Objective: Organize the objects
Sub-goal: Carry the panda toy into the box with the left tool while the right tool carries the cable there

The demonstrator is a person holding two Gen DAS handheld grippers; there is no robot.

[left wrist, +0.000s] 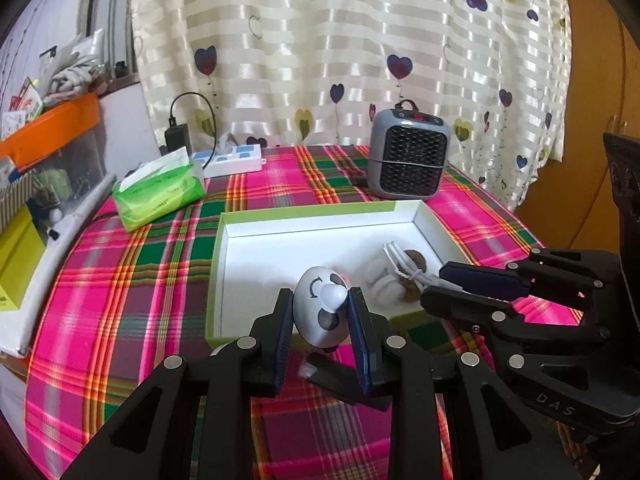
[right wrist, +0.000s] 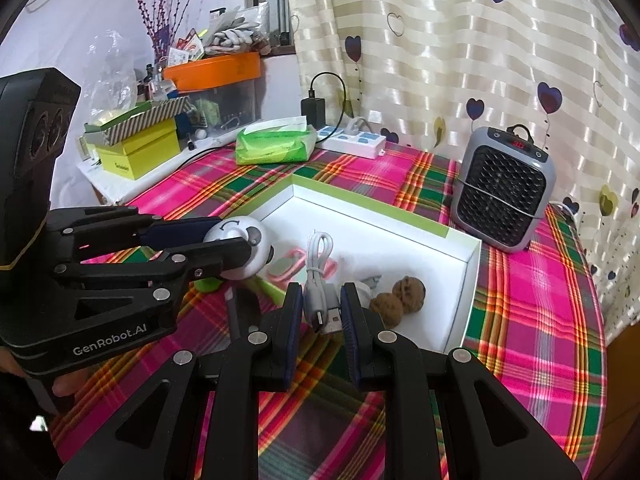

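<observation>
Both grippers carry a load above the near edge of the open white box [left wrist: 320, 222], which sits on the plaid tablecloth [left wrist: 132, 280].

Left gripper [left wrist: 322, 314]: jaws part-way open and clamped on the flanks of a white egg-shaped gadget [left wrist: 320, 308]. It is held upright with its knob facing the camera, at the box's six o'clock edge. The side grip leaves the base free, judged suitable for setting it down inside.

Right gripper [right wrist: 322, 312]: jaws drawn in tight on a bundled white USB cable [right wrist: 320, 276], pinched near the plug end. The loops hang forward over the box interior, so release would likely drop them in.

Already in the box: two brown walnuts [right wrist: 396, 300] at the right gripper's one o'clock, and white round pads [left wrist: 384, 280] beside them.

A grey heater [left wrist: 408, 156] stands at the box's far right corner, about one o'clock. A green tissue pack [left wrist: 160, 192] lies at ten o'clock. Both stand apart from the box.
</observation>
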